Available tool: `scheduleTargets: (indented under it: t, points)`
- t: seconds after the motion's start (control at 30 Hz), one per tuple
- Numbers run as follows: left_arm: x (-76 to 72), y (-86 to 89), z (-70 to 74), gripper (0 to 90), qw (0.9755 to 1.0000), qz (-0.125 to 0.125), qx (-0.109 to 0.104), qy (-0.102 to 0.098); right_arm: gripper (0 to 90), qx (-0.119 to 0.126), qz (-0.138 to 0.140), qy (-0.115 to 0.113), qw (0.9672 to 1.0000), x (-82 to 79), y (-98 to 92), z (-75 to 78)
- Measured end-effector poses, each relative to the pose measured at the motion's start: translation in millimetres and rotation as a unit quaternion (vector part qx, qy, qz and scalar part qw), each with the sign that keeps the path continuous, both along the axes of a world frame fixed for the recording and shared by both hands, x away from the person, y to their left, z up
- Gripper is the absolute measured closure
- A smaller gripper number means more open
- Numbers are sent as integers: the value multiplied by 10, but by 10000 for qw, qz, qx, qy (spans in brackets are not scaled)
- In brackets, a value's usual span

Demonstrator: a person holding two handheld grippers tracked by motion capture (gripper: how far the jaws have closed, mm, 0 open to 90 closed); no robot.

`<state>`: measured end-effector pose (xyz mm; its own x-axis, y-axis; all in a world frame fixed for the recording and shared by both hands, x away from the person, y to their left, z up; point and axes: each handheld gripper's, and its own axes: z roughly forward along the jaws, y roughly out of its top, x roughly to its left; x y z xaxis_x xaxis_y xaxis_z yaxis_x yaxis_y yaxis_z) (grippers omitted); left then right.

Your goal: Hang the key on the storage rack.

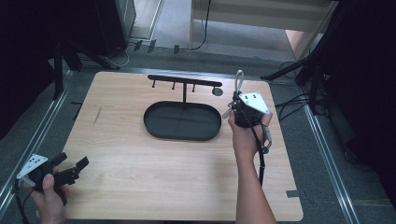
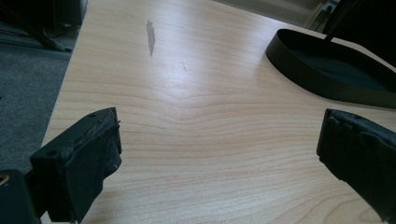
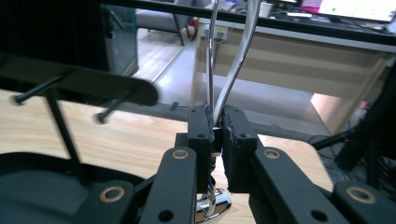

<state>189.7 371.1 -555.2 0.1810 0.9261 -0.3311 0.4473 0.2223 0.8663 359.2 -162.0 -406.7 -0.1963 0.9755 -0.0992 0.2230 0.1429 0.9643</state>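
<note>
Hanging step in hand: metal loop carried toward the peg rack.

Nearest, left gripper (image 1: 70,171) idle at the near left corner of the wooden table (image 1: 140,163), jaws spread wide, nothing between them. Farther in, right gripper (image 1: 238,108) clenched on the lower end of a chrome loop (image 3: 226,70), apparently a ring or carabiner with a shiny clasp below the pads; loop upright, sticking up above the jaws, off the table. Just left of it, black oval tray (image 1: 182,121), and behind that the black T-shaped peg rack (image 1: 184,80), its right-hand end close to the loop. Next move, as judged: lift the loop level with a peg, slide it over the peg tip, then let go.
</note>
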Motion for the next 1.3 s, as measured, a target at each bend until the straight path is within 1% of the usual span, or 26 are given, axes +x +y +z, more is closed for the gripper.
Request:
scheduleTargets:
  t: [0.03,0.07,0.13,0.27,0.3,0.4,0.53,0.67,0.7,0.73,0.77,0.87,0.93,1.07,1.13,1.23,1.27,1.3]
  points:
    - [0,0,0,1,10000,-1,2,1,834,0,0,0,10000,0,0,0]
    - [0,1,0,0,10000,-1,-1,0,834,-38,88,24,10000,-4,83,-21]
    - [0,2,0,1,10000,2,-3,3,834,-39,124,29,9999,-6,121,-31]
    - [1,1,0,1,10000,3,-4,6,834,74,317,67,9994,-38,298,-87]
    - [2,0,-1,1,10000,5,-3,6,834,74,317,67,9994,-38,298,-87]
    - [1,2,-1,1,10000,1,-4,8,834,53,424,123,9990,-51,390,-145]
    - [2,4,-1,1,10000,-5,-10,7,834,106,489,251,9984,-57,479,-247]
    - [3,13,-2,1,10000,-4,-49,7,834,127,524,318,9980,-62,525,-327]
    - [3,13,-2,1,10000,-4,-49,7,834,136,538,384,9977,-62,545,-364]
    - [2,13,-2,1,10000,-7,-43,5,834,136,538,384,9977,-62,545,-364]
    - [1,11,-2,1,10000,-4,-41,1,834,103,538,442,9975,-58,563,-398]
    - [0,11,-1,1,10000,-5,-38,-6,834,69,528,471,9975,-53,585,-424]
    - [1,9,-1,1,10000,-9,-24,-3,834,-9,481,477,9977,-35,601,-443]
    - [0,9,-1,1,10000,-8,-32,-7,834,47,311,543,9980,21,592,-464]
    - [1,11,-1,1,10000,-12,-38,-5,834,-12,246,618,9978,78,583,-480]
    - [2,11,-2,1,10000,-13,-39,-1,834,-29,236,638,9977,104,584,-480]
    - [3,11,-2,1,10000,-15,-41,2,834,-95,245,676,9974,139,598,-479]
    - [3,11,-2,1,10000,-15,-42,2,834,-95,245,676,9974,139,598,-479]
